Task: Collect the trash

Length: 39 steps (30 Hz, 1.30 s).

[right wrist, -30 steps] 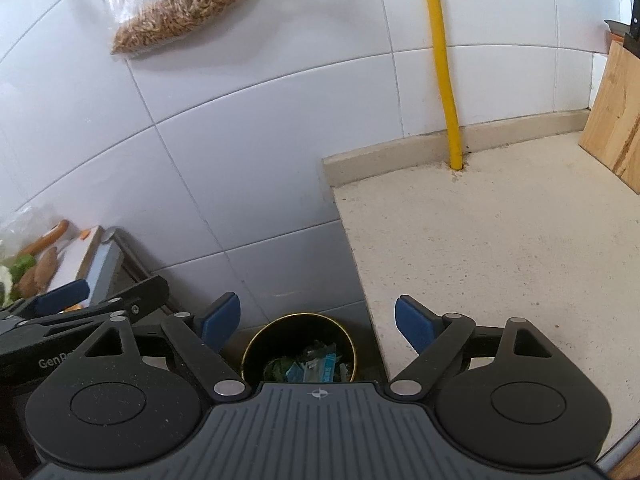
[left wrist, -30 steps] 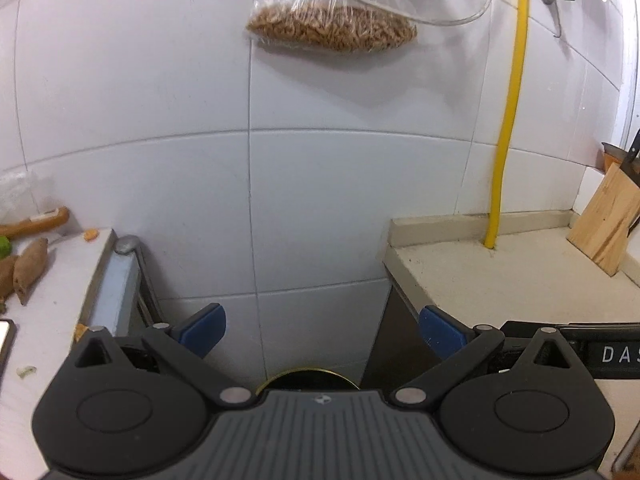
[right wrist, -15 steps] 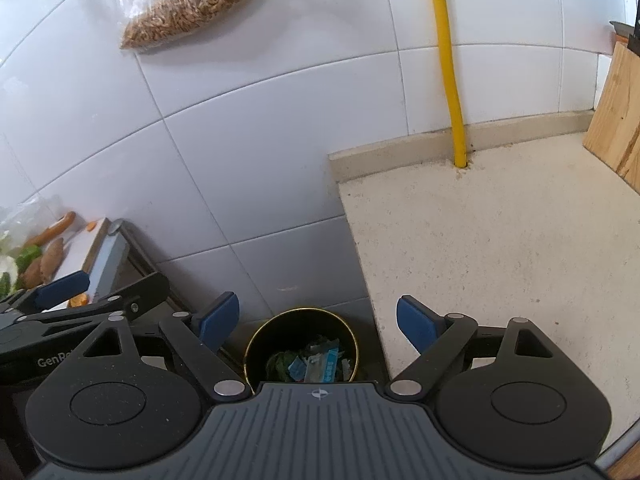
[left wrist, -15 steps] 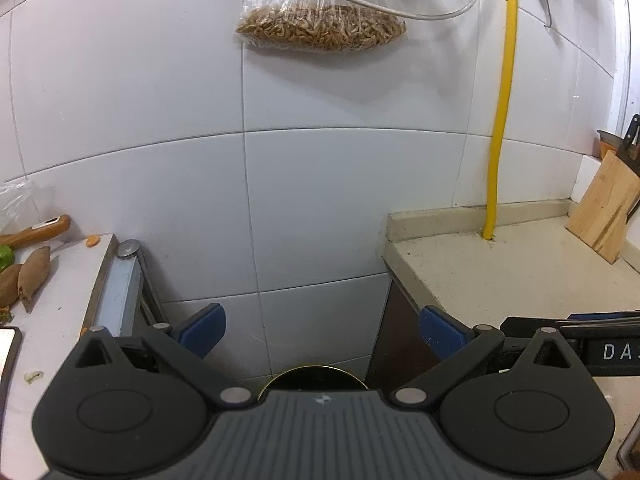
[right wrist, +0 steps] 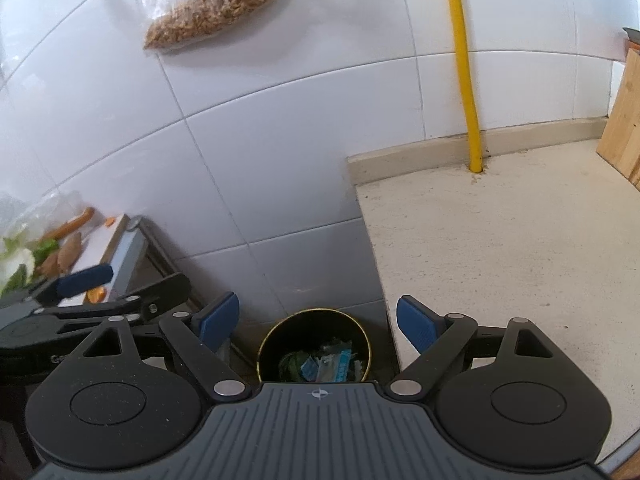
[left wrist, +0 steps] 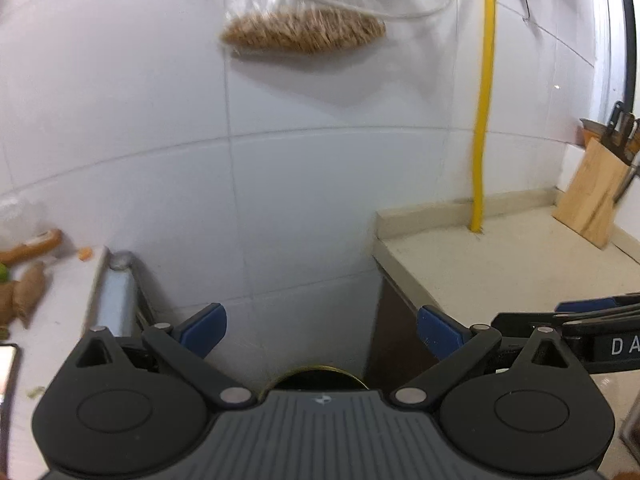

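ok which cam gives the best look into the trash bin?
Right wrist. The trash bin sits between the open fingers of the right gripper, with its gold rim and the wrappers and scraps inside visible. The left wrist view shows only a sliver of the rim above the gripper body; the contents are hidden.

Bright, even light; fisheye bends the edges, left view perhaps slightly motion-blurred.

Glossy white tiles (right wrist: 280,152), matt speckled countertop (right wrist: 520,248), wooden knife block (left wrist: 592,200)
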Available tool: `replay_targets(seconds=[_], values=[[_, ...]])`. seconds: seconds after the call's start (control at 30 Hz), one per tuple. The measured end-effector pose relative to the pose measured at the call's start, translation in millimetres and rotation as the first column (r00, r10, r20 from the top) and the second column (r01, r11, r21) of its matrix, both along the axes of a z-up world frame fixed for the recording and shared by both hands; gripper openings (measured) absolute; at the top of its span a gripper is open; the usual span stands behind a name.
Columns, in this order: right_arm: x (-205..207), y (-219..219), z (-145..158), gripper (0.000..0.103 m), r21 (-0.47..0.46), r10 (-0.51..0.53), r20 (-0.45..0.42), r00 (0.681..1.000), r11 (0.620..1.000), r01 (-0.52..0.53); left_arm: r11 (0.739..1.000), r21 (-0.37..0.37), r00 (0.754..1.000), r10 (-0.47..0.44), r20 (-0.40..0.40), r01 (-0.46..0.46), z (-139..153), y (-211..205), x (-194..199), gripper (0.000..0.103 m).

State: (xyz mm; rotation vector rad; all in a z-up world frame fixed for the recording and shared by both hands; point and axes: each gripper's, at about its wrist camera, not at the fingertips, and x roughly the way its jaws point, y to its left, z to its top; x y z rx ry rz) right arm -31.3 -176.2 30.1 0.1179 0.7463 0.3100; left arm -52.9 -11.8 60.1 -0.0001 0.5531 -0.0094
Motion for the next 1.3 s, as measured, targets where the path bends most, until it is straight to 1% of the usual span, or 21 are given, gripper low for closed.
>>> replay_targets(seconds=[0.07,0.17,0.27,0.33,0.43,0.5,0.63,0.7,0.73,0.87,0.93,1.0,1.1,1.17,1.23,1.3], values=[[-1,2,1,0.090,0.007,0.004,0.002,1.000,1.000,-0.004,0.998,0.056,0.998,0.013,0.056,-0.016,2,-5,-7,0.095],[-1,4,1,0.090,0.010,0.010,0.004,1.000,1.000,-0.010,0.994,0.107,0.997,0.018,0.073,-0.026,6,-8,-11,0.096],[-4,5,2,0.090,0.020,0.016,0.011,1.000,1.000,-0.016,0.992,0.109,0.989,0.053,0.139,-0.069,9,-9,-22,0.096],[-6,2,4,0.090,0.050,0.024,0.019,1.000,0.998,-0.025,0.992,0.084,0.988,0.086,0.126,-0.097,11,-9,-23,0.096],[-6,3,7,0.091,0.051,0.022,0.026,0.999,0.998,-0.023,0.996,0.070,0.993,0.056,0.102,-0.064,10,-5,-18,0.096],[-6,3,8,0.091,0.041,0.023,0.032,0.999,0.999,-0.024,0.996,0.064,0.995,0.058,0.075,-0.063,8,-5,-16,0.096],[-3,3,4,0.091,0.038,0.011,0.011,1.000,0.999,-0.012,0.996,0.064,0.995,0.054,0.078,-0.059,4,-7,-15,0.096],[-2,3,3,0.091,0.042,0.008,0.002,1.000,0.999,-0.009,0.997,0.041,0.995,0.056,0.080,-0.059,1,-5,-15,0.096],[-2,2,3,0.091,0.043,0.009,0.000,1.000,0.999,-0.009,0.997,0.031,0.995,0.061,0.077,-0.064,0,-4,-15,0.098],[-1,5,2,0.091,0.030,0.013,-0.001,1.000,0.999,-0.013,0.995,0.050,0.993,0.085,0.078,-0.089,-3,-6,-14,0.099],[0,5,0,0.091,0.031,0.011,-0.007,1.000,0.999,-0.011,0.994,0.047,0.993,0.092,0.077,-0.096,-3,-5,-13,0.099],[2,6,-1,0.091,0.039,0.013,-0.013,1.000,0.999,-0.012,0.994,0.039,0.994,0.095,0.059,-0.098,-2,-4,-10,0.099],[3,7,-2,0.091,0.036,0.012,-0.017,1.000,0.999,-0.011,0.993,0.052,0.992,0.104,0.069,-0.108,-2,-4,-8,0.099],[4,8,-3,0.091,0.037,0.013,-0.019,1.000,0.999,-0.012,0.993,0.040,0.993,0.109,0.054,-0.111,-3,-2,-5,0.099],[5,7,-4,0.091,0.042,0.006,-0.026,1.000,0.999,-0.004,0.991,0.034,0.992,0.126,0.007,-0.126,-6,1,0,0.099],[6,6,-5,0.092,0.046,-0.001,-0.033,0.999,0.999,0.002,0.991,0.020,0.991,0.136,-0.017,-0.136,-9,5,4,0.099]])
